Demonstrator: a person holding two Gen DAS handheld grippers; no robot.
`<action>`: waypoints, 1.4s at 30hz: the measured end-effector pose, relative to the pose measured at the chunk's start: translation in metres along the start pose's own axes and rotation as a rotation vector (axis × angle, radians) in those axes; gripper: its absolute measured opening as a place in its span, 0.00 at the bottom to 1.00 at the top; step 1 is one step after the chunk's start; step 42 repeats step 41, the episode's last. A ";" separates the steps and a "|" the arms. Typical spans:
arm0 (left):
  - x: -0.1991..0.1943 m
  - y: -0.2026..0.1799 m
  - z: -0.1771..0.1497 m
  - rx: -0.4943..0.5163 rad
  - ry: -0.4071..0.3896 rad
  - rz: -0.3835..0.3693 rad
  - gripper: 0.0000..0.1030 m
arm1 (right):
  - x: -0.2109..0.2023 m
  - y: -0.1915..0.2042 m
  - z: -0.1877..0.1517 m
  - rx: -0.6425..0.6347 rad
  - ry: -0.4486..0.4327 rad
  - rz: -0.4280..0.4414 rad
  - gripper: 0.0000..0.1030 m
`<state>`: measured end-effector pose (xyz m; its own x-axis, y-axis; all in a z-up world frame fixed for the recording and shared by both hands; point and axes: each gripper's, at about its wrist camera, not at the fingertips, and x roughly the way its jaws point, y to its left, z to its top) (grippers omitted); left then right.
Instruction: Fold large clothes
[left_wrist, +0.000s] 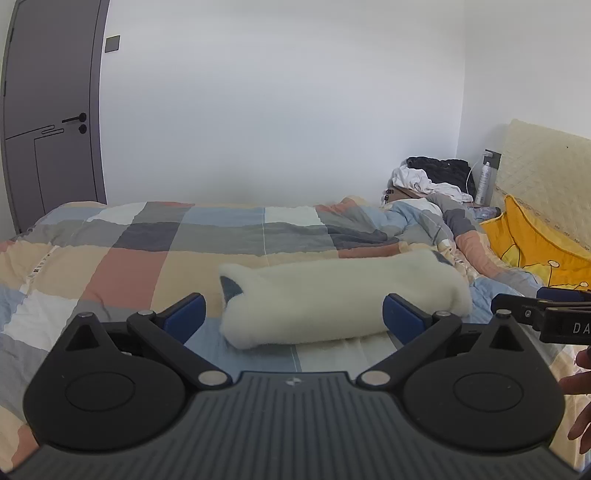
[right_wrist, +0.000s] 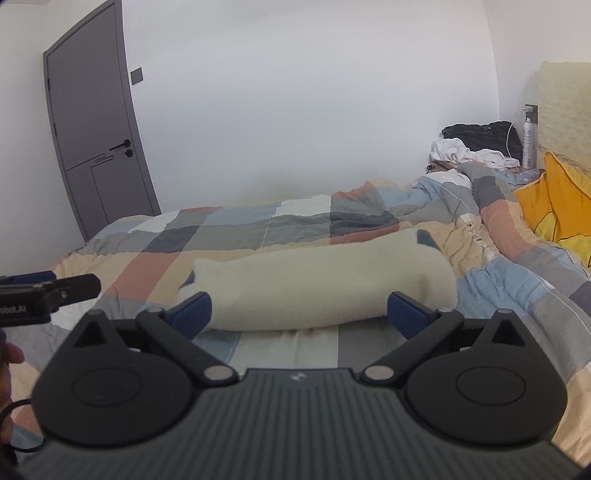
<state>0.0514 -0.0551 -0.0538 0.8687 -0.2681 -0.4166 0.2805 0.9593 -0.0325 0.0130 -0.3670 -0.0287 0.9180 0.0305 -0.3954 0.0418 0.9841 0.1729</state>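
A white fleece garment (left_wrist: 343, 299) lies folded into a long thick bundle across the checked quilt (left_wrist: 122, 258), with a grey-blue lining showing at its left end. My left gripper (left_wrist: 293, 314) is open, its blue pads apart just in front of the bundle, holding nothing. In the right wrist view the same bundle (right_wrist: 325, 284) lies ahead and my right gripper (right_wrist: 299, 312) is open and empty just in front of it. The right gripper (left_wrist: 543, 306) also shows at the right edge of the left view; the left gripper (right_wrist: 48, 288) shows at the left edge of the right view.
The bed carries a rumpled quilt heap (left_wrist: 417, 221) at the back right and a yellow pillow (left_wrist: 535, 243) by the headboard (left_wrist: 543, 162). A nightstand holds a pile of black and white clothes (left_wrist: 432, 177) and a spray bottle (left_wrist: 484, 181). A grey door (left_wrist: 48, 122) stands at the left.
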 end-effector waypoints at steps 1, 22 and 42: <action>0.000 0.000 0.000 0.000 0.001 0.002 1.00 | 0.000 0.000 0.000 -0.001 0.001 0.001 1.00; 0.000 0.001 0.001 0.001 0.012 0.000 1.00 | -0.001 0.005 -0.001 -0.014 0.007 0.002 1.00; -0.002 0.005 0.002 -0.004 0.008 0.011 1.00 | -0.003 0.003 0.000 -0.011 0.009 0.004 1.00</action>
